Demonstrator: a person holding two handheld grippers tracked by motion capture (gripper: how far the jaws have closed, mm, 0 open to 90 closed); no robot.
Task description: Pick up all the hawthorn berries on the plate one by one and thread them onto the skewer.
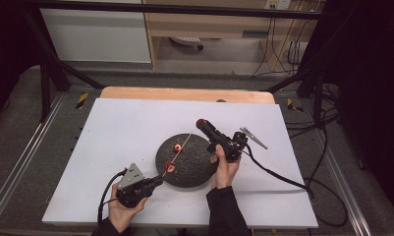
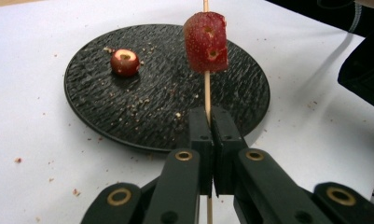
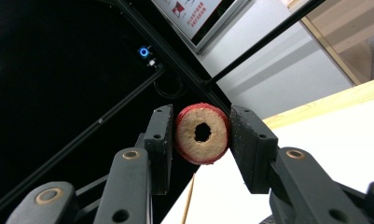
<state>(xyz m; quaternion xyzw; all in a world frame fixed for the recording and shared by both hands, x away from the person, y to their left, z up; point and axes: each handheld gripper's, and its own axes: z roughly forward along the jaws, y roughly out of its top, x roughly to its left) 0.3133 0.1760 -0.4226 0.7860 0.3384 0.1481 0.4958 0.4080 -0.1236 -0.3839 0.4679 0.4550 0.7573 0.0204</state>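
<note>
A black round plate (image 1: 194, 167) lies mid-table on the white sheet. My left gripper (image 1: 158, 180) is at the plate's near left edge, shut on a thin wooden skewer (image 2: 207, 93) that slants up over the plate. One red cored fruit piece (image 2: 206, 42) is threaded on the skewer. A second red piece (image 2: 125, 62) lies on the plate (image 2: 166, 107). My right gripper (image 1: 202, 124) hovers above the plate's far right edge, shut on a red-skinned slice with a hole through it (image 3: 202, 133). The skewer's tip (image 3: 189, 200) shows just below that slice.
A metal clip (image 1: 253, 137) lies on the sheet to the right of the right gripper. Crumbs are scattered on the plate and around it. Cables trail off the table's right side. A wooden table edge (image 1: 184, 93) runs along the back.
</note>
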